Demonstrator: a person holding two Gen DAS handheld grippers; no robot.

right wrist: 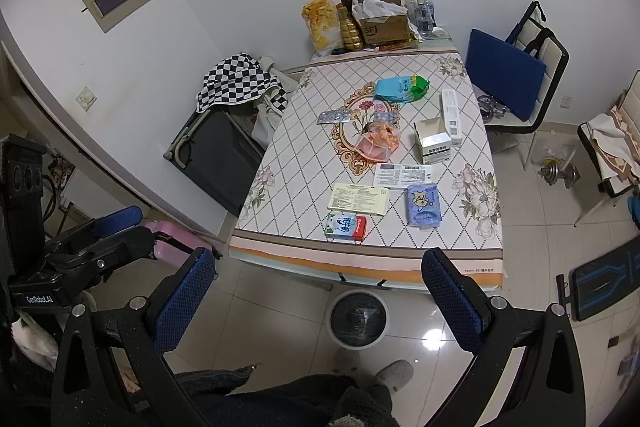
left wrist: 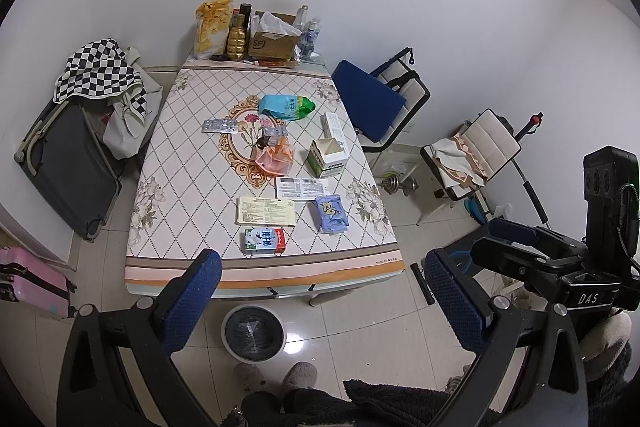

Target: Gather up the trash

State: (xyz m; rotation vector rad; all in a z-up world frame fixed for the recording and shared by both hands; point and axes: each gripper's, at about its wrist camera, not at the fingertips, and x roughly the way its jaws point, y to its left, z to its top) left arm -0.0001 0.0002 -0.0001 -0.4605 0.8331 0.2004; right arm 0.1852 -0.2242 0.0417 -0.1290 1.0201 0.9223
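2 grippers, left (left wrist: 320,291) and right (right wrist: 318,287), jaws wide apart and holding nothing, above floor bin (left wrist: 253,333), bench (left wrist: 192,163) strewn with milk carton (left wrist: 265,240), tissue pack (left wrist: 331,213), blister packs (left wrist: 220,126)

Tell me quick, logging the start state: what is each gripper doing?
Left gripper: open, holding nothing.
Right gripper: open, holding nothing.

The cloth-covered surface (left wrist: 192,163) carries a milk carton (left wrist: 265,241), leaflets (left wrist: 267,211), blister packs (left wrist: 219,126), an open box (left wrist: 326,157) and a tissue pack (left wrist: 331,213).
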